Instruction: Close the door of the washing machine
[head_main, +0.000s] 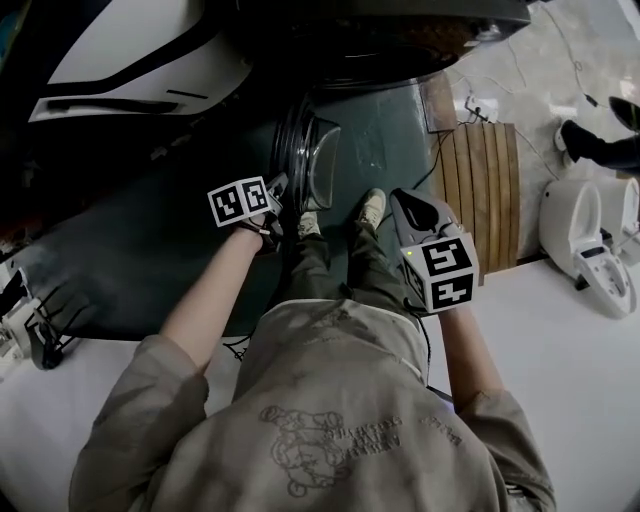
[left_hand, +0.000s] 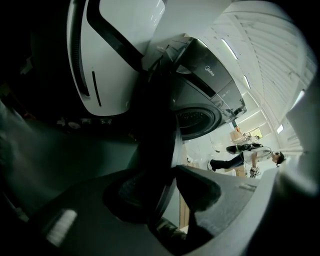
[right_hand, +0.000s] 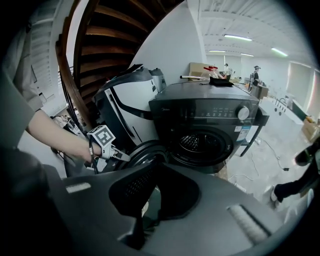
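Black washing machine (right_hand: 210, 125) | door (head_main: 312, 160) swung open | left gripper (head_main: 276, 200) clamped on door rim | right gripper (head_main: 418, 210) jaws apart, empty, near door

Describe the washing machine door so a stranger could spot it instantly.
Find the black front-loading washing machine. Its door is the round dark ring swung open beside the drum. Only it has the left gripper clamped on its rim.

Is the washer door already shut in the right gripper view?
No, the door stands swung open to the left, leaving the drum opening exposed.
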